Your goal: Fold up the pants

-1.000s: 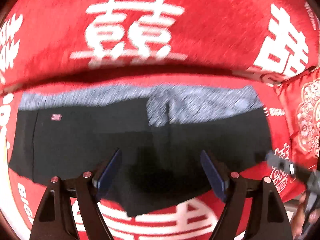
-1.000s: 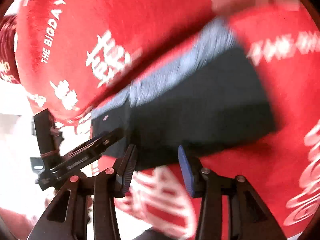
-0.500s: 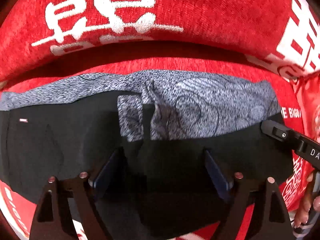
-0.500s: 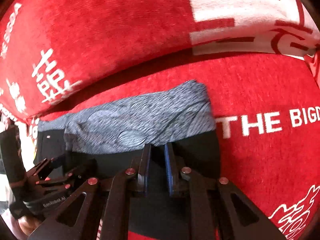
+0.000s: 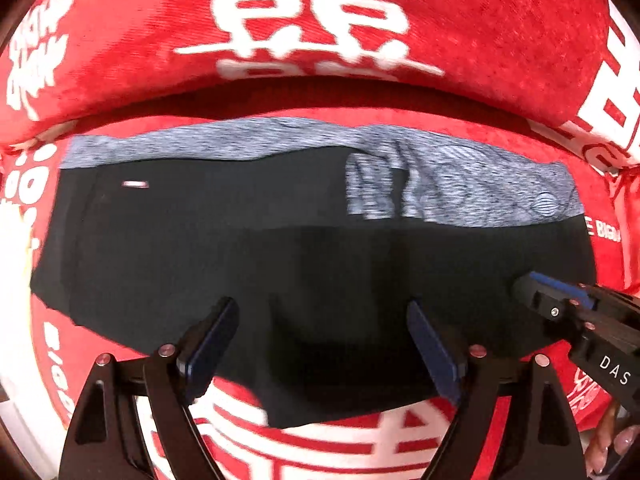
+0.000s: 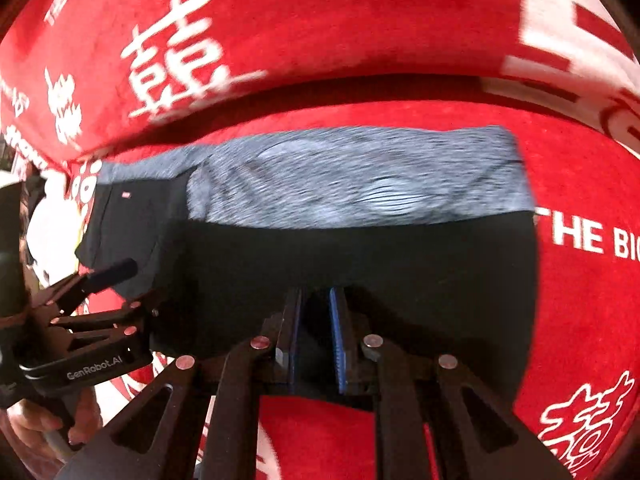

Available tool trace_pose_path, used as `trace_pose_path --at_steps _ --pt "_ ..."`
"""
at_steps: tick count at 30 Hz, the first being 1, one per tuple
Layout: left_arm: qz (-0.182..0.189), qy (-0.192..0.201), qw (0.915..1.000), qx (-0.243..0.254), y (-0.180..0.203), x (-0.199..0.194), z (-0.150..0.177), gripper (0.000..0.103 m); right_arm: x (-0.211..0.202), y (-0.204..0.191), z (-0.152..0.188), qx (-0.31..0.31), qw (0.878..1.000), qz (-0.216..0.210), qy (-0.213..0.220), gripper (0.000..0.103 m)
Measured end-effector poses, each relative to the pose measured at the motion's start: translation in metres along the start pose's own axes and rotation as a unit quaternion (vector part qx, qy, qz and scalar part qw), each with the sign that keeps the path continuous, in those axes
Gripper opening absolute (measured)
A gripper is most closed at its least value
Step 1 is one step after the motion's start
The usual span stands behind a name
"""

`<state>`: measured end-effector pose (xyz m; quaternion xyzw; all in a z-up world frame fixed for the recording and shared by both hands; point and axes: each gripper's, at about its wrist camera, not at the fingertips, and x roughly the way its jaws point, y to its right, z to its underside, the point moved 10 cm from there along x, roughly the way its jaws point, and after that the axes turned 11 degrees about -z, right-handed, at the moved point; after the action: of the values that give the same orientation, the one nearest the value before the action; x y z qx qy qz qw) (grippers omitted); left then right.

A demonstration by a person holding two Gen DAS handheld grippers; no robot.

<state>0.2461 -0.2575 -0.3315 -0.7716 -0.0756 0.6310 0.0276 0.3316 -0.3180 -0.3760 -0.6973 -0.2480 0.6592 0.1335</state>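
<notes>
Black pants (image 5: pixel 280 240) with a grey heathered waistband (image 5: pixel 460 196) lie flat across a red seat cover. My left gripper (image 5: pixel 322 306) hovers over their near middle, jaws wide open with nothing pinched. My right gripper (image 6: pixel 316 300) points down at the near edge of the pants (image 6: pixel 400 260), below the waistband (image 6: pixel 360 184). Its jaws are drawn almost together with black fabric bunched between the pads. In the left wrist view the right gripper (image 5: pixel 532 284) rests on the right end of the pants. The left gripper (image 6: pixel 136 286) shows at the left of the right wrist view.
A red back cushion (image 5: pixel 320 32) with big white characters rises right behind the waistband. The red seat cover (image 6: pixel 600 300) with white lettering extends to the right. A hand (image 5: pixel 612 440) holds the right gripper, another hand (image 6: pixel 36 420) the left one.
The right gripper swung over onto the pants and its jaws went from apart to nearly together on the black fabric. The left gripper stayed open and shifted a little over the pants.
</notes>
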Motion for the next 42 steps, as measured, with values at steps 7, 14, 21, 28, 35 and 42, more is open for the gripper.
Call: trace_pose_path --at_steps 7,14,21,28,35,42 --pt "0.002 -0.012 0.9998 -0.017 -0.053 0.001 0.018 0.087 0.020 -0.037 0.004 -0.007 1.000 0.000 -0.018 0.016" --pt "0.002 -0.023 0.9992 -0.033 -0.090 0.007 0.034 0.087 0.031 -0.074 0.010 -0.014 1.000 0.004 -0.022 0.047" --pt "0.017 -0.032 0.9979 -0.054 -0.129 0.012 0.054 0.087 0.044 -0.106 0.014 -0.046 0.998 0.044 -0.030 0.049" --pt "0.036 -0.038 0.9964 -0.066 -0.158 0.011 0.075 0.087 0.048 -0.108 0.019 -0.083 0.990 0.101 -0.047 0.052" --pt "0.029 -0.037 0.9967 -0.066 -0.170 0.008 0.078 0.087 0.051 -0.111 0.021 -0.090 0.988 0.111 -0.052 0.058" --pt "0.024 -0.037 0.9967 -0.069 -0.155 0.010 0.065 0.103 0.050 -0.109 0.021 -0.087 0.989 0.110 -0.053 0.059"
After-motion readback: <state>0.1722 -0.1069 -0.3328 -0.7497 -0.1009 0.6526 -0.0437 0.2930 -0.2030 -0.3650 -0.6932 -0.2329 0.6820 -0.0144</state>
